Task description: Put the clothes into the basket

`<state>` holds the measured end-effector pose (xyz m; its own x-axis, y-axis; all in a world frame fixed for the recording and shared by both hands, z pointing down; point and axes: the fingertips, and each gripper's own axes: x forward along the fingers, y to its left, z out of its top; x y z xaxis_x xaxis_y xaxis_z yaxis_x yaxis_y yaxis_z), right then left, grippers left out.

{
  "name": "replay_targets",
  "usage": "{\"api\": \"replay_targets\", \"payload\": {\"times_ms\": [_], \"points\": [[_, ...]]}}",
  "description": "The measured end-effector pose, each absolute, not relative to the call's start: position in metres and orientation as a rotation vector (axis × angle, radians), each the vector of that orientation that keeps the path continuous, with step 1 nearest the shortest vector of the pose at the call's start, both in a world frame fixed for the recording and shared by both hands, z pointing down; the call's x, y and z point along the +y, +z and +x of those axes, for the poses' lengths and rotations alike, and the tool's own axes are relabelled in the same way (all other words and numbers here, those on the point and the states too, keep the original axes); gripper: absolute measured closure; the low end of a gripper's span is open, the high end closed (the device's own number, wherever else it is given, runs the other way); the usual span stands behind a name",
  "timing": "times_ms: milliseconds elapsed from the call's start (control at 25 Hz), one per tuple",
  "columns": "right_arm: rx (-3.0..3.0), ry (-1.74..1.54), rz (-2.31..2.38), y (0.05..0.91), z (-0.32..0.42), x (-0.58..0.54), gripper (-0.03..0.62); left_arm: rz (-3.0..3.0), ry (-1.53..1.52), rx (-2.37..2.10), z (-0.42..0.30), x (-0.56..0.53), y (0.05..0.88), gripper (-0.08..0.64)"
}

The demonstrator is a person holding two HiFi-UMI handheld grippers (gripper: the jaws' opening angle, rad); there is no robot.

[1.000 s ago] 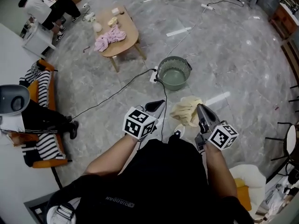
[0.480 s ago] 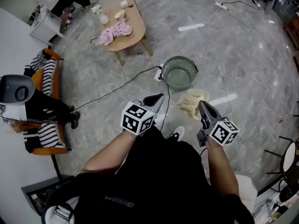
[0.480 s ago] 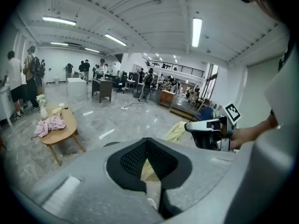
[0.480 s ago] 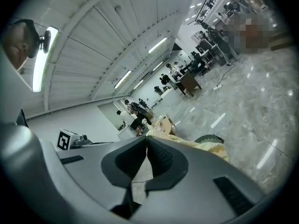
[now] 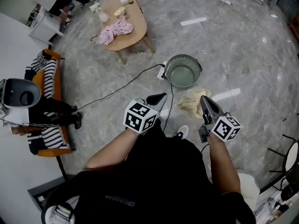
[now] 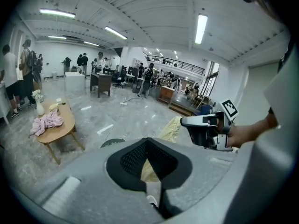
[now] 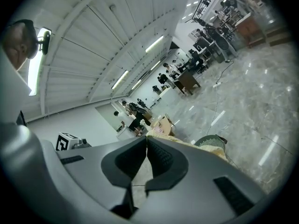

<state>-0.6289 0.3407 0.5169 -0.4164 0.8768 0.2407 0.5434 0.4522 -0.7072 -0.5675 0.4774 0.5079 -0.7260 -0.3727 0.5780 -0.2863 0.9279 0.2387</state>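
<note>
basket [image 5: 168,65] closer now; right gripper [image 5: 204,98] fingers [image 7: 164,158] grasping yellow cloth [image 5: 192,104]; left gripper [image 5: 163,96] fingers [image 6: 132,161] clenched, empty.

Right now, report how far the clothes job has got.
Done: nothing; the round green basket looks empty. In hand: the right gripper is shut on a pale yellow cloth, short of the basket. Remaining: drop it in, then fetch the pink garment on the oval wooden table.

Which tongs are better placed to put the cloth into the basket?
Right: the right tongs are shut on the cream cloth near the green basket; the left tongs hold nothing.
</note>
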Motion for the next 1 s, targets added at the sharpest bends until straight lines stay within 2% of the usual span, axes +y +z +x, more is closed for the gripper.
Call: {"api": "replay_targets", "payload": {"times_ms": [320,760,1000], "points": [[-2.157,0.733,-1.072,0.529,-0.675,0.384,0.571,0.535,-0.153,-2.390,-0.602,0.525,0.523,0.559],[-2.216,0.692,-0.945,0.560,-0.785,0.460,0.571,0.578,-0.170,-2.371,-0.641,0.590,0.534,0.559],[-2.173,0.666,-0.821,0.624,-0.817,0.496,0.571,0.574,-0.185,-2.352,-0.643,0.627,0.548,0.560]]}}
